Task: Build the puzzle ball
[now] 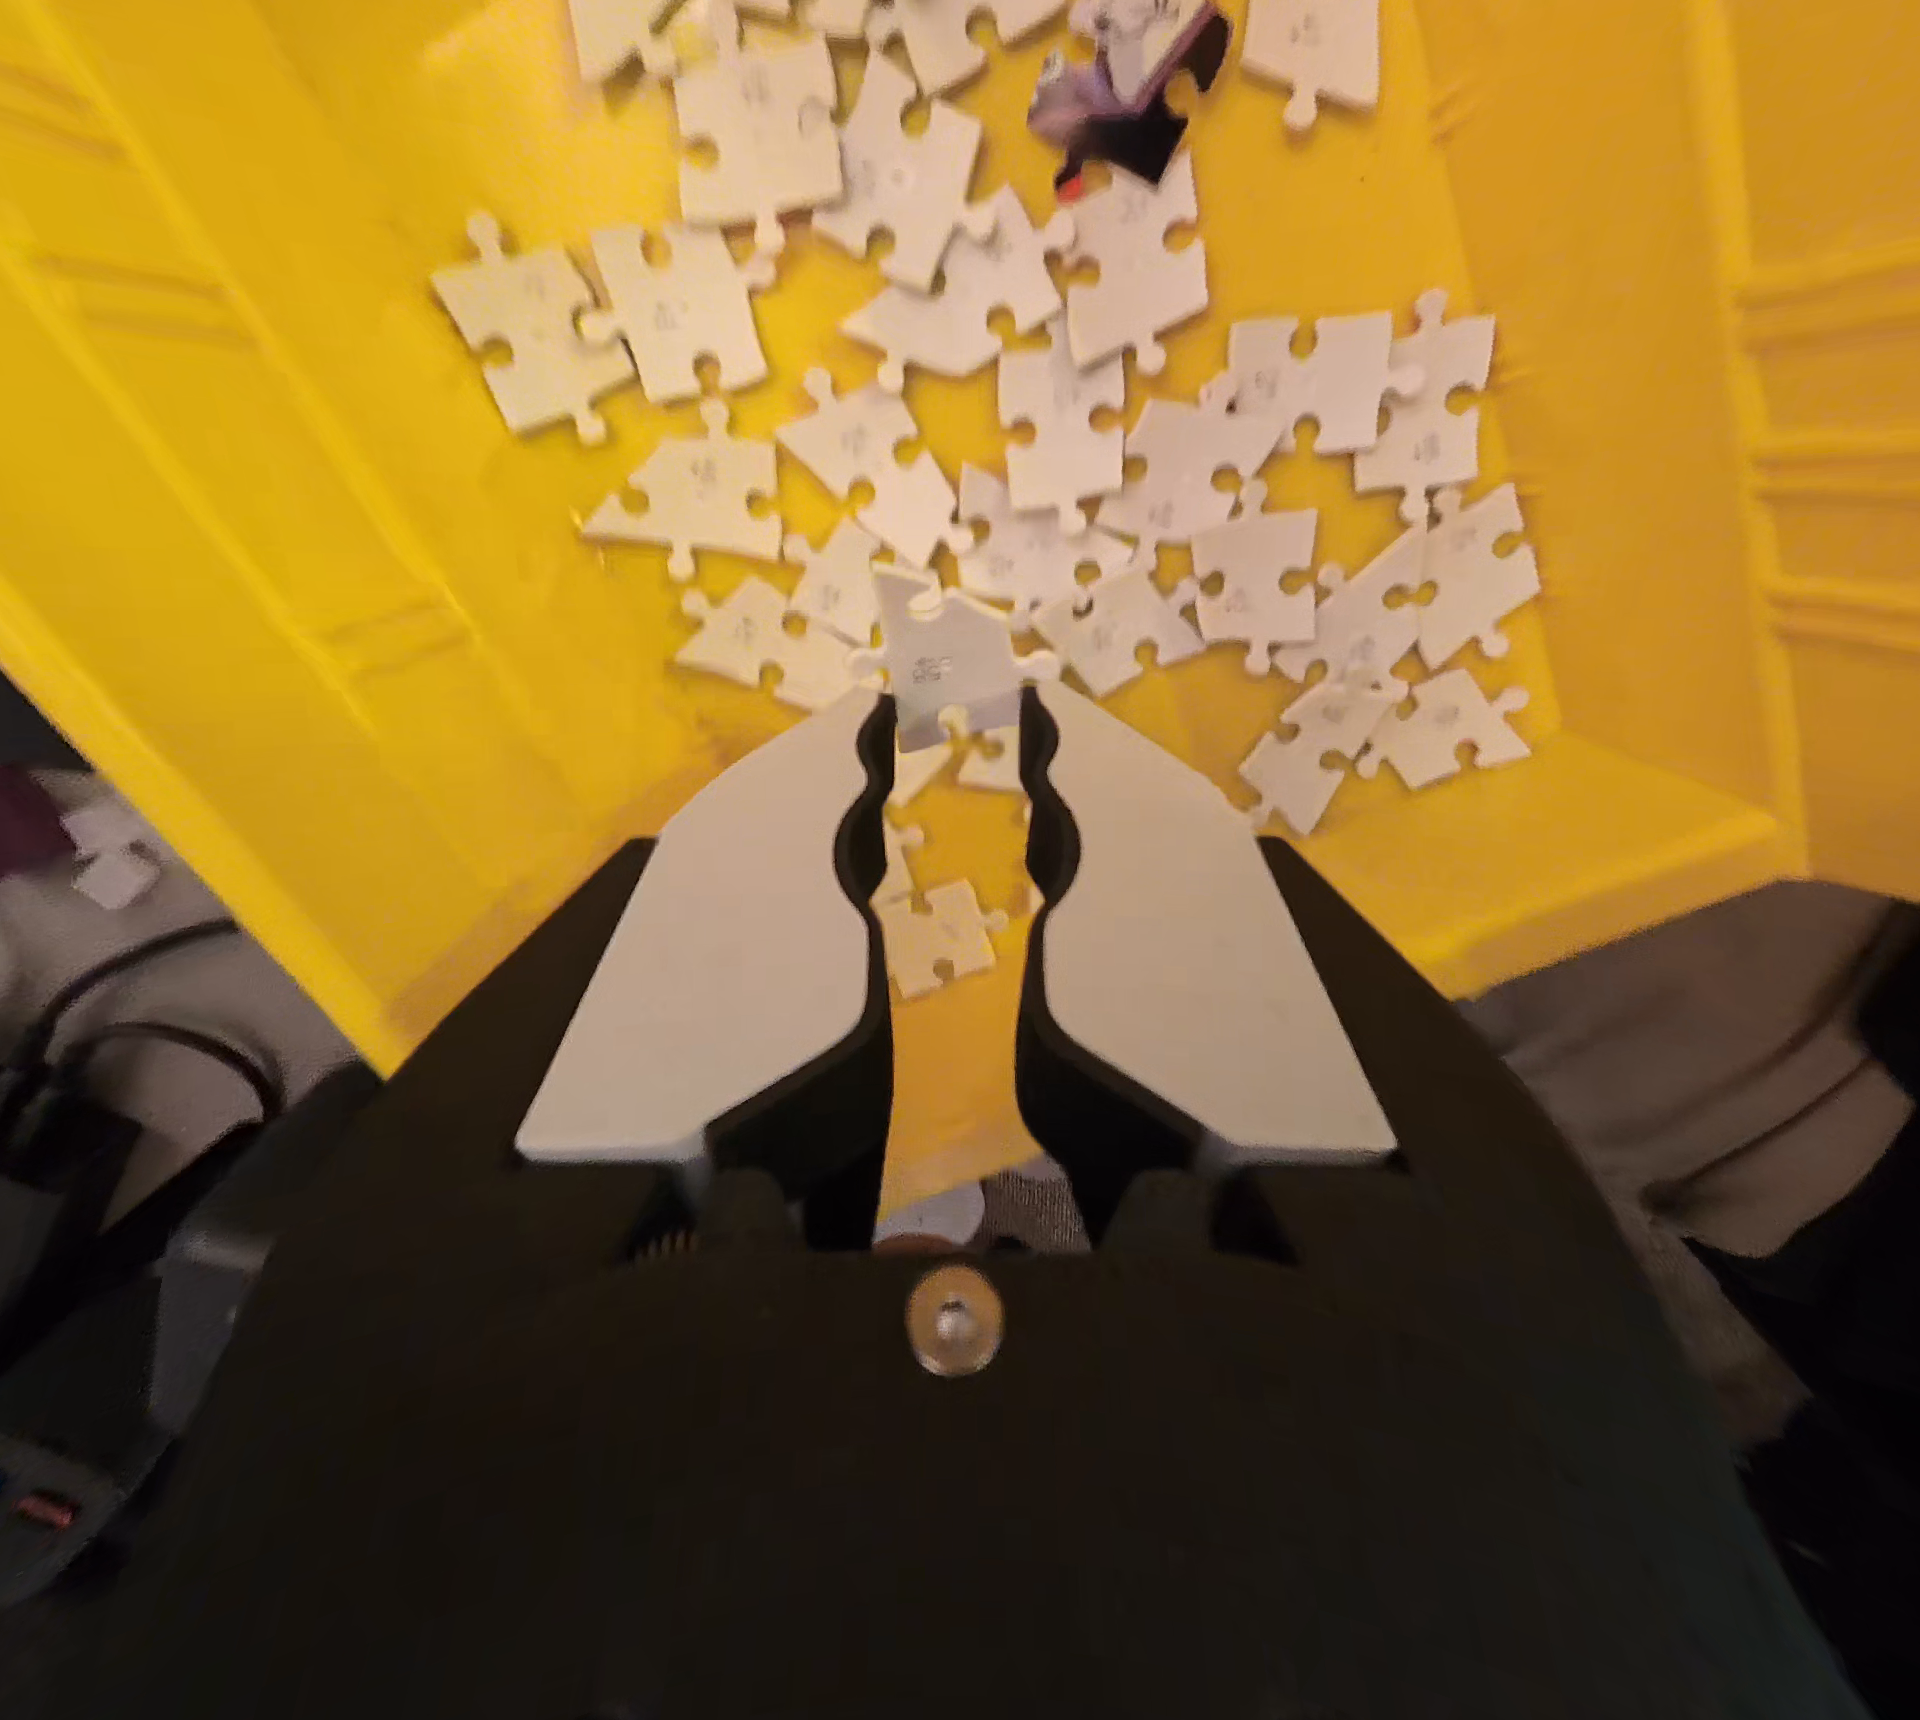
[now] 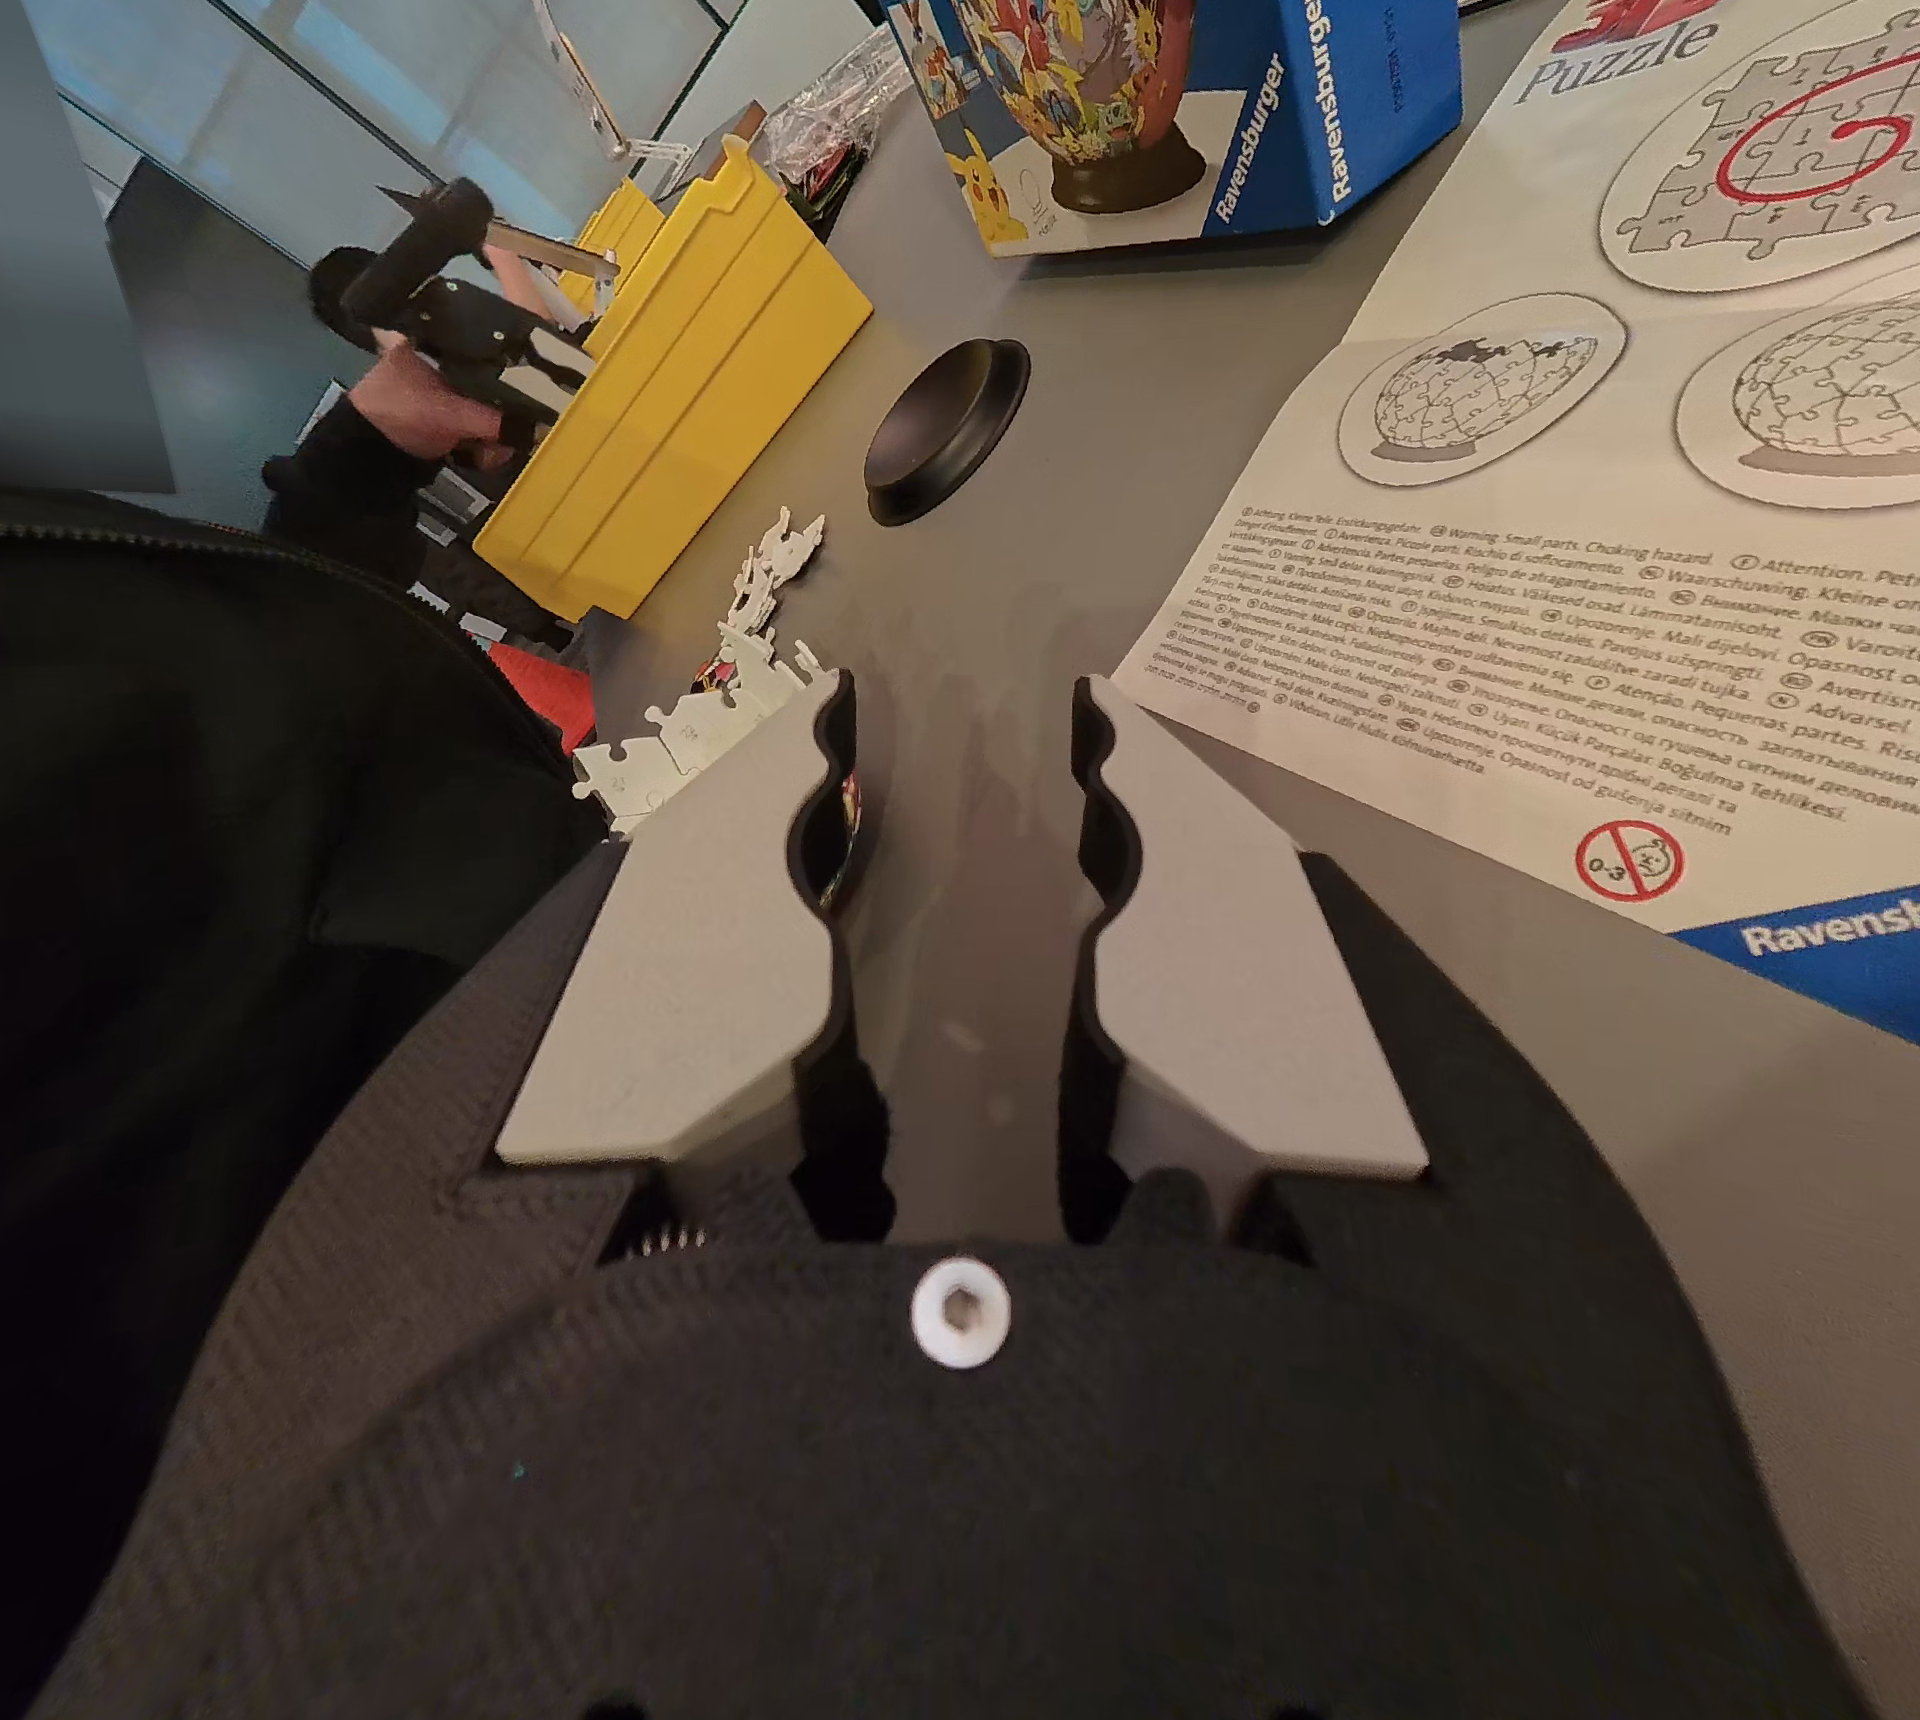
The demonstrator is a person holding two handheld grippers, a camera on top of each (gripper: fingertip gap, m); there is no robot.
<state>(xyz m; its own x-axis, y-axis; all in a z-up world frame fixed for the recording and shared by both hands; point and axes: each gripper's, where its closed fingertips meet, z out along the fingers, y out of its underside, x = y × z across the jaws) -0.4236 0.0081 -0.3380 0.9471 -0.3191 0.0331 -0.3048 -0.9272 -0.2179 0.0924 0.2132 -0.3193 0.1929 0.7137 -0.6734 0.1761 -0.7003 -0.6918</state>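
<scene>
In the left wrist view my left gripper [image 1: 958, 714] is shut on a white puzzle piece [image 1: 945, 668] and holds it above the floor of a yellow bin [image 1: 312, 382]. Several white pieces lie face down in the bin [image 1: 1060, 423], and one lies picture side up [image 1: 1132, 81]. In the right wrist view my right gripper [image 2: 961, 704] is open and empty above the grey table [image 2: 1039, 527]. A joined cluster of pieces [image 2: 727, 704] lies just left of its left finger. The left gripper [image 2: 499, 361] shows far off, reaching into the yellow bin [image 2: 675, 382].
A black round stand [image 2: 945, 429] sits on the table beyond the right gripper. The puzzle box [image 2: 1153, 8] stands at the back. An instruction sheet [image 2: 1558, 475] covers the right side. A dark sleeve [image 2: 260, 839] fills the left. Cables [image 1: 125, 1068] lie outside the bin.
</scene>
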